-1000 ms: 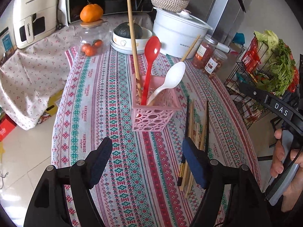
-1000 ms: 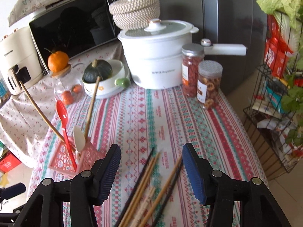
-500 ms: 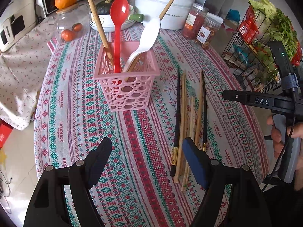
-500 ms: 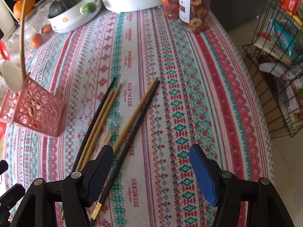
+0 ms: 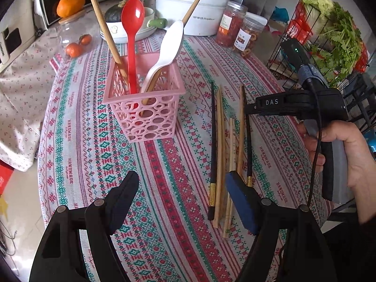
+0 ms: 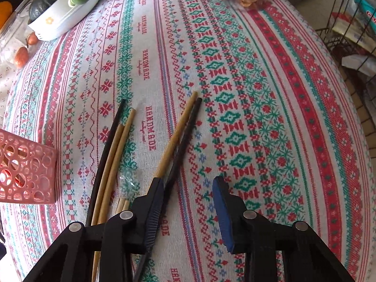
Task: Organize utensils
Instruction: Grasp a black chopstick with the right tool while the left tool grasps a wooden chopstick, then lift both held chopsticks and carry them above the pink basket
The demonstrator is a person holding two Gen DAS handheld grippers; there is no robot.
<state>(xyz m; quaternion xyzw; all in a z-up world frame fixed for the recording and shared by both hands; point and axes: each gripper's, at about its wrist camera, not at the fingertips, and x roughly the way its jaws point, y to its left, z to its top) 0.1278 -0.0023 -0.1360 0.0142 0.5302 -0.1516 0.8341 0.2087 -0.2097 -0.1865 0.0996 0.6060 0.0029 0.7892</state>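
Observation:
A pink perforated basket (image 5: 143, 115) (image 6: 25, 171) stands on the patterned tablecloth, holding a red spoon (image 5: 132, 23), a white spoon (image 5: 169, 47) and long wooden sticks. To its right, several chopsticks (image 5: 225, 155) lie loose in a row. My right gripper (image 6: 188, 183) points down at them and its jaws are closing. A black chopstick (image 6: 185, 131) runs between them along the left pad, a wooden chopstick (image 6: 178, 129) passes under that finger, and the right pad stands clear. My left gripper (image 5: 182, 178) hangs open over bare cloth, just left of the chopstick ends.
A hand (image 5: 347, 145) holds the right tool's black body (image 5: 293, 103). At the back stand a white pot (image 5: 188, 7), two jars (image 5: 237, 30) and a bowl with a squash (image 6: 58, 7). A wire rack of greens (image 5: 329, 35) stands past the table's right edge.
The right gripper has dropped close to the table over the chopsticks, and its jaws have narrowed around the black one. The left gripper drifted slightly lower early on and has held since.

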